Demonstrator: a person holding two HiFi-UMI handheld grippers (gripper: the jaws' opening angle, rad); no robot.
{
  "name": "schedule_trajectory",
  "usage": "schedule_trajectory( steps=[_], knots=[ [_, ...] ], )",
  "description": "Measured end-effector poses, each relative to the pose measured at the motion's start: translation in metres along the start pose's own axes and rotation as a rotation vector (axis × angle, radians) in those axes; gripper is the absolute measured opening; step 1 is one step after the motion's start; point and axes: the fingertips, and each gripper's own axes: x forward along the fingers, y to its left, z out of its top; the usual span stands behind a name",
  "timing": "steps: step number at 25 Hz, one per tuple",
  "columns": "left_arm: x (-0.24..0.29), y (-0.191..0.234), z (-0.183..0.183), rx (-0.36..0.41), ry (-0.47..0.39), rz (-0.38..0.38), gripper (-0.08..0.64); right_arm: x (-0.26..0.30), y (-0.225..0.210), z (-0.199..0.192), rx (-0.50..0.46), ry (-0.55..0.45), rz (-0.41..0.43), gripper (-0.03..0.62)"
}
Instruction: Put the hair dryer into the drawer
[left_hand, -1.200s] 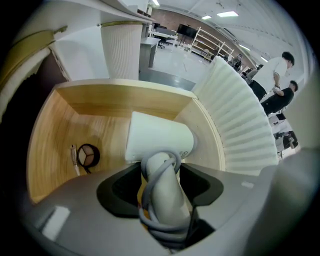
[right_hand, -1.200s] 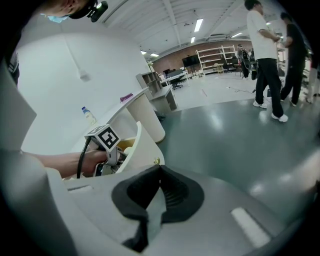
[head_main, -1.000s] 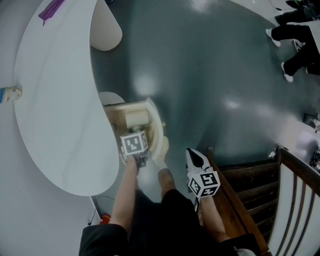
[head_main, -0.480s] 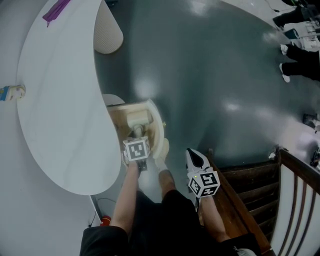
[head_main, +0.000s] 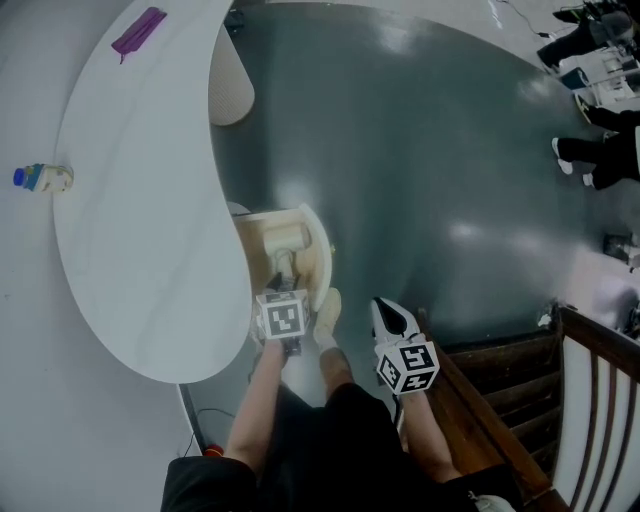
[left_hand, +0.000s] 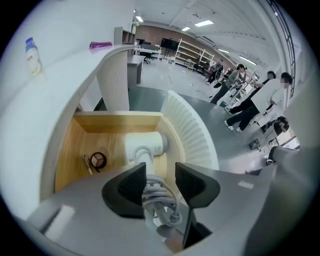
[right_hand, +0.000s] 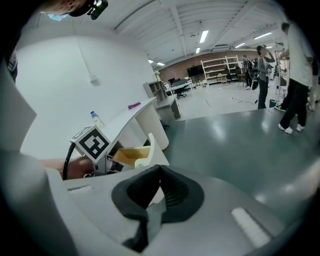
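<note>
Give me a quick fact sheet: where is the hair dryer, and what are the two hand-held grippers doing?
Hair dryer: white, lying in the open drawer, cord wound round its handle
Drawer: wooden inside, pulled out from under the white table
Also in drawer: a small dark ring
Left gripper: above the dryer, jaws apart, having just closed a little; handle shows in the gap, not pinched
Right gripper: jaws together, empty
On table: a bottle, a purple item
</note>
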Motion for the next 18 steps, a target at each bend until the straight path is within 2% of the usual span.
schedule_trajectory(
  steps=[12,18],
  knots=[
    [-0.096,-0.025,0.017,0.101,-0.171,-0.023,0.069,-0.046,0.041,0.037,-0.077,-0.118,0.011,0.003],
    [-0.157,-0.032,0.038,0.14,-0.289,-0.033,0.043,-0.067,0.066,0.062,-0.126,-0.182,0.017,0.003]
  ],
)
